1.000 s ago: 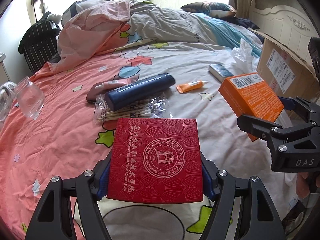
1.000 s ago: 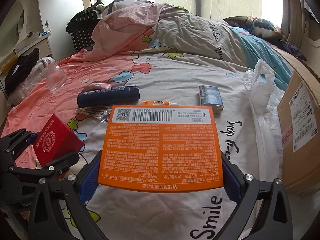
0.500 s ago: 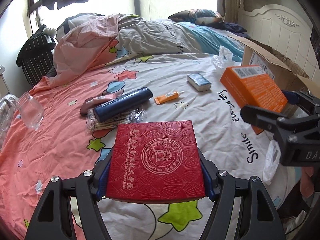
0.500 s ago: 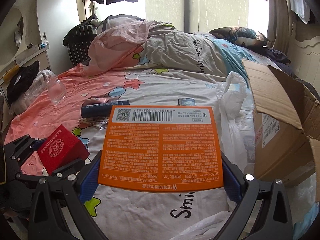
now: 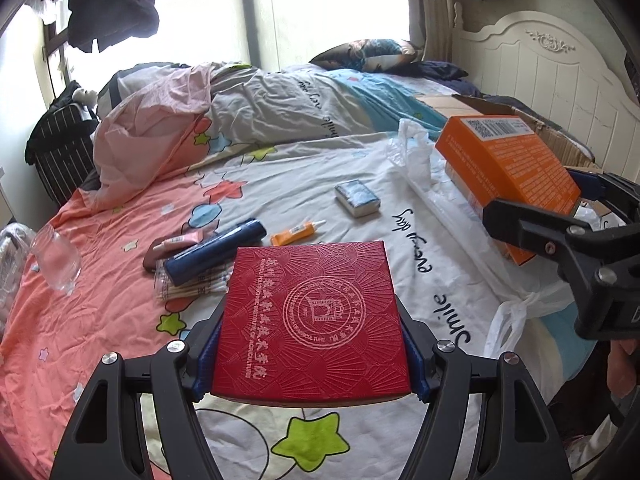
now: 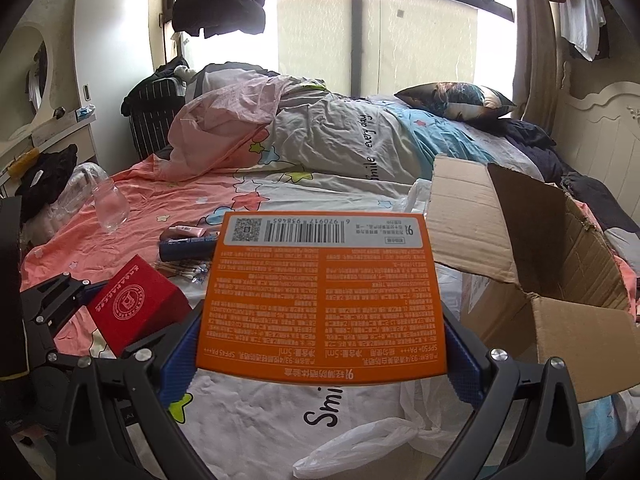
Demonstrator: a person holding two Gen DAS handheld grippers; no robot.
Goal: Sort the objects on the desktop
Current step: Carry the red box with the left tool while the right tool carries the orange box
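Two tongs each pinch a box above the bed (image 5: 120,340): the left tongs (image 5: 310,354) clamp a red embossed box (image 5: 312,316), the right tongs (image 6: 320,354) an orange barcoded box (image 6: 324,300). An open cardboard carton (image 6: 560,280) stands just right of the orange box; a dark blue tube (image 5: 214,250), cotton swabs (image 5: 192,286) and a small orange tube (image 5: 296,234) lie on the sheet beyond.

Both jaw gaps full: left gripper (image 5: 312,364) clamped on red box (image 5: 312,320), right gripper (image 6: 320,360) on orange box (image 6: 324,296), so nothing else fits betw pads. Ahead of left jaws, just past box edge, blocked: dark blue tube (image 5: 216,250), cotton swabs (image 5: 192,286), orange tube (image 5: 296,234). Small packet (image 5: 357,199) farther out, open sheet around it. Right of right jaws: cardboard box (image 6: 560,312), flap up, mouth open. Below right jaws plastic bag (image 6: 360,440) lies loose
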